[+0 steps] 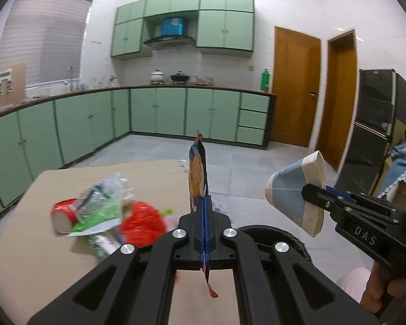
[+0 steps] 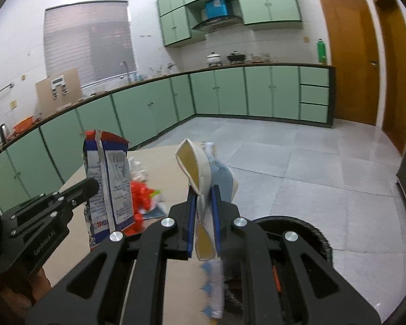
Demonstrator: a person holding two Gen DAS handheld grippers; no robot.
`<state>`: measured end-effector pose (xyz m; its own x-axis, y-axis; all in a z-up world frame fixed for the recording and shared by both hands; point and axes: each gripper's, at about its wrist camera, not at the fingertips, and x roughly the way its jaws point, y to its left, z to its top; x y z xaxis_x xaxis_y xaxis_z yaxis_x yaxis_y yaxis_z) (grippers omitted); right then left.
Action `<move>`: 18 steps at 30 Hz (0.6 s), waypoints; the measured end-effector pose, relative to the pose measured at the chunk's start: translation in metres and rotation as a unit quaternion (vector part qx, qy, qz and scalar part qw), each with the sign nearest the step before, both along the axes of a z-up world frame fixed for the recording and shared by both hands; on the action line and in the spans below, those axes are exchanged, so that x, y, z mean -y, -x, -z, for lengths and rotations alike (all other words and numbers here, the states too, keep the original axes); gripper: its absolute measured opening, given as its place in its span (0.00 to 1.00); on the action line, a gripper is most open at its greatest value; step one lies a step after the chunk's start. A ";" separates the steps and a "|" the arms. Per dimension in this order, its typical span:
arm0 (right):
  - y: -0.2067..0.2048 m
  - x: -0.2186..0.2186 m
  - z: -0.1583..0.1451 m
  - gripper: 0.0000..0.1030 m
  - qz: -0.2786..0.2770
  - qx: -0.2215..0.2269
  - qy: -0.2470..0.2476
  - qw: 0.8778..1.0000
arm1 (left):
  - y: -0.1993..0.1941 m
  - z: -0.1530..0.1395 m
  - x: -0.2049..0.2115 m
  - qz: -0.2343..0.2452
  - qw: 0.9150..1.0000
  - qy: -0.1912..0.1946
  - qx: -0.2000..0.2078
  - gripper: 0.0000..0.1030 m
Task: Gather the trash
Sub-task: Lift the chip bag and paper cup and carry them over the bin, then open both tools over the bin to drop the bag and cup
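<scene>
Two pieces of trash are held up in the air, one in each tool. The left tool [image 1: 205, 203] is pressed tight on a flat snack wrapper [image 1: 197, 178], which stands up on its edge between the two blue pads. The right tool [image 2: 204, 203] is clamped on a squashed paper cup [image 2: 200, 173], white and light blue, and its sides are folded flat by the squeeze. Both pieces look gripped hard so they will not slip while they are carried.

Below and ahead of the left tool, more trash lies in a pile on the brown desk [image 1: 54, 265]. I count one red can [image 1: 63, 215] lying on its side, one green and clear plastic bag [image 1: 102, 203] on top of it, and one red crinkly wrapper [image 1: 142, 223] just beside them. Smaller bits under them are too blurry to count.

A round black bin rim [image 2: 292, 223] shows just below the right tool. I think the two held pieces are meant to go in there next.
</scene>
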<state>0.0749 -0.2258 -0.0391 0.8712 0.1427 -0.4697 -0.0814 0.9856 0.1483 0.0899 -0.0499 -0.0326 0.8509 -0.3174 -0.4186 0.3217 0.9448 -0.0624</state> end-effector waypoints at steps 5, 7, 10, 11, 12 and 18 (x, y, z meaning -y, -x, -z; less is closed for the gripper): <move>0.001 0.036 0.009 0.10 0.039 -0.007 -0.002 0.999 | -0.013 0.006 0.033 0.036 0.999 0.002 -0.012 0.00; -0.001 0.049 0.014 0.10 0.054 -0.012 0.001 0.998 | -0.018 0.009 0.046 0.048 0.999 0.001 -0.014 0.00; -0.004 0.070 0.024 0.10 0.076 -0.020 0.003 0.997 | -0.028 0.012 0.067 0.068 0.998 -0.002 -0.015 0.00; -0.005 0.077 0.028 0.10 0.082 -0.024 0.003 0.996 | -0.031 0.015 0.075 0.075 0.997 -0.004 -0.016 0.00; -0.006 0.082 0.031 0.10 0.088 -0.026 0.003 0.996 | -0.033 0.018 0.082 0.081 0.997 -0.005 -0.018 0.00; -0.017 0.114 0.056 0.10 0.116 -0.045 0.007 0.992 | -0.052 0.035 0.117 0.107 0.994 -0.015 -0.028 0.00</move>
